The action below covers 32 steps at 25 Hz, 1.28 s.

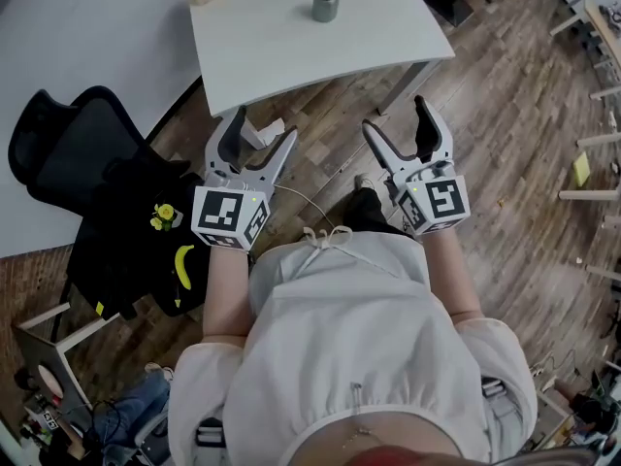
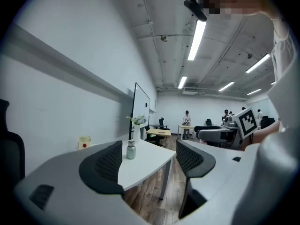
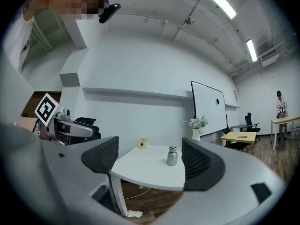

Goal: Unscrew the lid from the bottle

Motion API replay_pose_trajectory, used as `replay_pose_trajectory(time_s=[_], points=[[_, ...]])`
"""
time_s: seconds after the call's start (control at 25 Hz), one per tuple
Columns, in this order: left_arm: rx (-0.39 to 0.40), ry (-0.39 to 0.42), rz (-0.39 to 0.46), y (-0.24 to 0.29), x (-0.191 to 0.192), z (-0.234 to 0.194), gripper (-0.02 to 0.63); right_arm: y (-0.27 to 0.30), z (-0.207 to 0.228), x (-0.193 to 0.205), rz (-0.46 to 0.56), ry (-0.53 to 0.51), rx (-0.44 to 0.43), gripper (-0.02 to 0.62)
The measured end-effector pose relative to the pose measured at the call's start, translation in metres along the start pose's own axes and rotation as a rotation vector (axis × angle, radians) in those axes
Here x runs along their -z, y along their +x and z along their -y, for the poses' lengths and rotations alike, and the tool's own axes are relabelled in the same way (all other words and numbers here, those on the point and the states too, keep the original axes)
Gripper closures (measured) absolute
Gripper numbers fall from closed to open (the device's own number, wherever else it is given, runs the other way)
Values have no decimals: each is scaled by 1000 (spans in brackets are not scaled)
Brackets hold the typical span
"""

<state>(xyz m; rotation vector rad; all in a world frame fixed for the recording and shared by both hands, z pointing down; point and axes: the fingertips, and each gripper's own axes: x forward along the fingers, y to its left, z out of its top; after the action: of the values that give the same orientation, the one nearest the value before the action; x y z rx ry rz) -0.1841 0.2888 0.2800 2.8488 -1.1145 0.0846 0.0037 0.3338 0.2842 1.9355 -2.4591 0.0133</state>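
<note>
I saw left gripper (image 1: 260,129) and right gripper (image 1: 396,119) both released, nothing between jaws. Bottle (image 1: 325,3) stood upright on the far desk (image 1: 272,47), well apart from both.

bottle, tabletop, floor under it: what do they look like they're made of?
Bottle: looks like brushed metal, probably stainless steel, given the dull grey sheen with soft highlights.
Tabletop: smooth matte white, likely laminate or painted board. No grain shows.
Floor: wood-look planks with brown grain and visible seams. Whether it is real wood or vinyl can't be told.
</note>
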Motion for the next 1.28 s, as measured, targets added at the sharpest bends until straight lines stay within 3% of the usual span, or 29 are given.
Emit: replay_pose_trajectory(time_s=[0.4,0.72,1.04,1.28], points=[[-236,-8,-24,137,-10,-2,242,90,136,10,-46,26,-205,179],[-287,-16,-68,242,0,12,242,148,227,28,-136,-7,-344,190],[-327,-36,-124,283,19,-14,242,206,240,52,-214,11,-454,206],[-271,-62,-145,320,40,-61,241,267,228,69,-282,-15,-493,210]])
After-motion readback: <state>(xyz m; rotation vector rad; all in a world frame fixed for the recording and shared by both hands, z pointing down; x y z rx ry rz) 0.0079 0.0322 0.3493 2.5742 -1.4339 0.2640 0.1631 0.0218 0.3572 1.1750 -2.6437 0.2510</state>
